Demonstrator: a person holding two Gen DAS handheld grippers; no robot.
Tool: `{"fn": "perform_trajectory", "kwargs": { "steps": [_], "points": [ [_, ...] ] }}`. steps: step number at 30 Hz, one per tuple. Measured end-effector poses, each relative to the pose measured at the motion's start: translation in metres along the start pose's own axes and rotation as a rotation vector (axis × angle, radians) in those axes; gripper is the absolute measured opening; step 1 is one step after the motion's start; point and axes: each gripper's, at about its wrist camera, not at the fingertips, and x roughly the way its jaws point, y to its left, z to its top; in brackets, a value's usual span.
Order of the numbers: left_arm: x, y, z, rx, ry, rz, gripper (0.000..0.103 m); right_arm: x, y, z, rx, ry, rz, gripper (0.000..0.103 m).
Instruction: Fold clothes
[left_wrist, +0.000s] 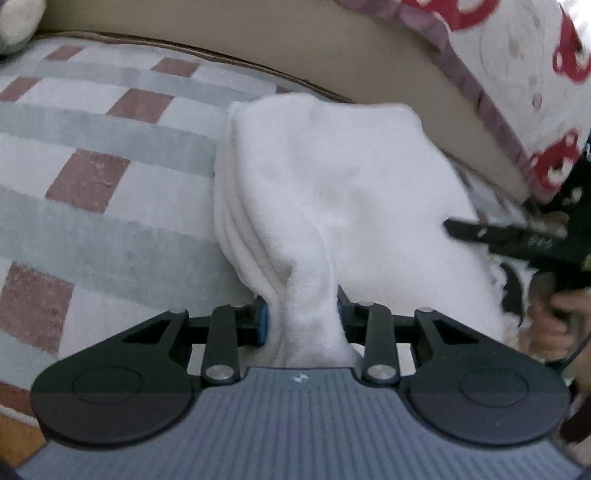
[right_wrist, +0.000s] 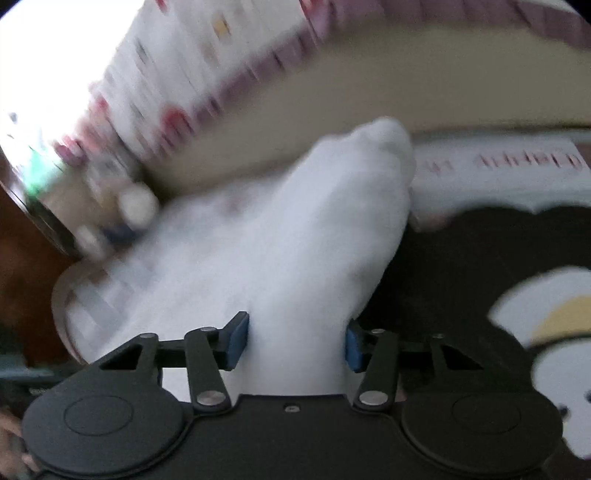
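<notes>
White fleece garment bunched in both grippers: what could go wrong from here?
1. The left gripper pinches only a thin twisted bunch of the white fleece garment; it may slip out.
2. The right gripper holds a thick wad, so layers could fold unevenly.
3. The dark garment alongside could get dragged.

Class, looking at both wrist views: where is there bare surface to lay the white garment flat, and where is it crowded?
Free: the checked cover left of the white garment, up to the beige edge. Crowded: right of it, where the right tongs and patterned fabric close in.
</notes>
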Motion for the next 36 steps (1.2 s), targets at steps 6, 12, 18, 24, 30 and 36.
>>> {"fn": "perform_trajectory", "kwargs": {
  "steps": [6,12,18,24,30,36],
  "points": [
    [-0.011,-0.006,0.001,0.004,-0.024,-0.03,0.04,-0.021,-0.039,-0.01,0.12,0.1,0.188,0.072],
    [0.004,0.012,-0.004,-0.133,0.015,-0.037,0.048,-0.01,-0.061,-0.039,0.221,0.167,0.316,0.084],
    [0.011,-0.012,-0.005,-0.029,-0.019,0.018,0.049,0.008,-0.044,-0.04,0.218,0.159,0.299,0.089],
    [0.009,-0.02,-0.004,0.029,-0.029,0.03,0.039,-0.011,-0.013,-0.033,0.056,0.083,0.201,0.065],
    [0.008,-0.074,-0.011,0.342,-0.027,0.279,0.031,-0.03,0.031,-0.024,-0.162,0.016,0.104,0.059],
    [-0.017,-0.06,-0.007,0.255,-0.09,0.216,0.03,-0.045,0.052,-0.007,-0.225,-0.028,0.115,0.058]
  ]
}}
